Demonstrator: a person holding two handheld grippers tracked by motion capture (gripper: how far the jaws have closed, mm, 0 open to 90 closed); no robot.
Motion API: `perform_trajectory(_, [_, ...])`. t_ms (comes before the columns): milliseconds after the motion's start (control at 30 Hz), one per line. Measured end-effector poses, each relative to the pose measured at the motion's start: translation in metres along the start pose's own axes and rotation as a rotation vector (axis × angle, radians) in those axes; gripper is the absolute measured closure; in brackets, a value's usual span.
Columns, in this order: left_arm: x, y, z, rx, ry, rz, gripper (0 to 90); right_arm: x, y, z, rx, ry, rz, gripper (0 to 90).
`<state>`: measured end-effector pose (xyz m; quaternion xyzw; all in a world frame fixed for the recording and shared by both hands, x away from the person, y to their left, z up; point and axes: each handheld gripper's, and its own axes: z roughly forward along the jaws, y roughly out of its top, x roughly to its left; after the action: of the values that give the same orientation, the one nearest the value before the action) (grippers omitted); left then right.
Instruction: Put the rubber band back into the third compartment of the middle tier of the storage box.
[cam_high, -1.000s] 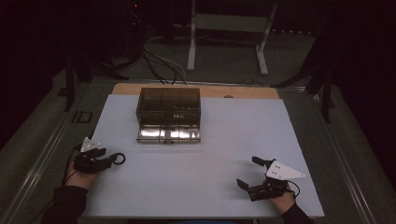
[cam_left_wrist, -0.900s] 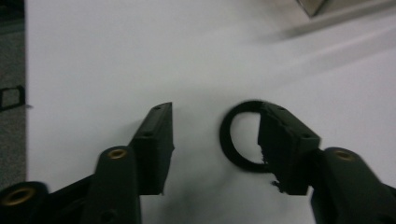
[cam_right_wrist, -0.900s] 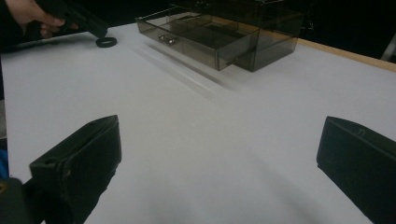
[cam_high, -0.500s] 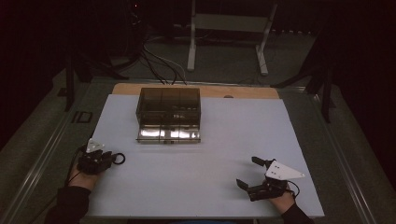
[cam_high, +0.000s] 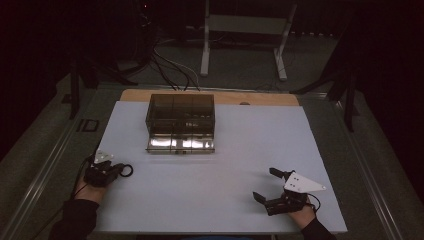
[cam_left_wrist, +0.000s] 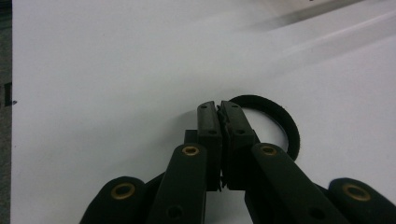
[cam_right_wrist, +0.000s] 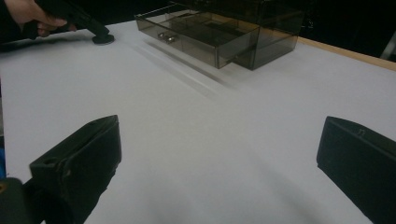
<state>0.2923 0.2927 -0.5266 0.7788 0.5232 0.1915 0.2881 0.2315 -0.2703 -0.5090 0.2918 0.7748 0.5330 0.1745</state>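
At the lower left of the high view, the left gripper (cam_high: 120, 170) had just clenched on the rim of a black ring (cam_left_wrist: 273, 114) lying flat on the white table (cam_high: 240, 150). The thin edge bite could slip on lifting. The right gripper (cam_high: 265, 185) rested released, lower right.

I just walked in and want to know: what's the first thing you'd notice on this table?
A smoky see-through box with compartments sits at the far middle of the white table. At the near left, the left gripper is shut on the edge of a black ring. The right gripper waits open, near right.
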Motion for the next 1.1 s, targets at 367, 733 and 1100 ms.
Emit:
perform_trajectory(367, [0.003, 0.002, -0.003, -0.009, -0.011, -0.013, 90.0, 0.000, 0.000, 0.000, 0.000, -0.002, 0.001, 0.0])
perform_trajectory(733, [0.004, 0.008, -0.010, -0.045, -0.006, -0.022, 90.0, 0.000, 0.000, 0.000, 0.002, -0.002, -0.001, 0.0])
perform_trajectory(1100, [0.003, 0.017, -0.018, -0.084, -0.013, -0.025, 90.0, 0.000, 0.000, 0.001, 0.005, -0.002, -0.004, 0.0])
